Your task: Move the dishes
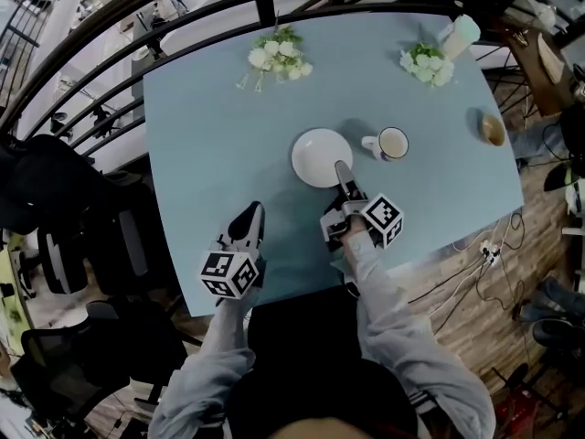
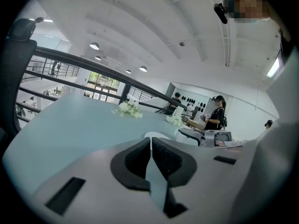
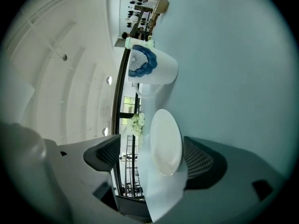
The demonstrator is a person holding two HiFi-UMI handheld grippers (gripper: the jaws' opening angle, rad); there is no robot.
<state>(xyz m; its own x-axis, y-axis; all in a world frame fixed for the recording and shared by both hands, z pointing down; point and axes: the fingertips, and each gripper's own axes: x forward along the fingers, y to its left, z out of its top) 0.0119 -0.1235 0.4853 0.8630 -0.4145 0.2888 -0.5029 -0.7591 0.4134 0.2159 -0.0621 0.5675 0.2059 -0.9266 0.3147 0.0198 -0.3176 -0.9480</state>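
A white plate lies near the middle of the light blue table. Its near rim sits between the jaws of my right gripper, which stand wide open and turned on their side. In the right gripper view the plate is close to one pad and clear of the other, and my right gripper presses on nothing. Just right of the plate stands a white mug, and its blue pattern shows on the mug beyond the plate. My left gripper hovers over bare table to the left, its jaws shut and empty.
Two white flower bunches and a pale cylinder lie along the far edge. A brown bowl sits by the right edge. A dark railing curves behind the table. Chairs stand at left and cables lie on the floor at right.
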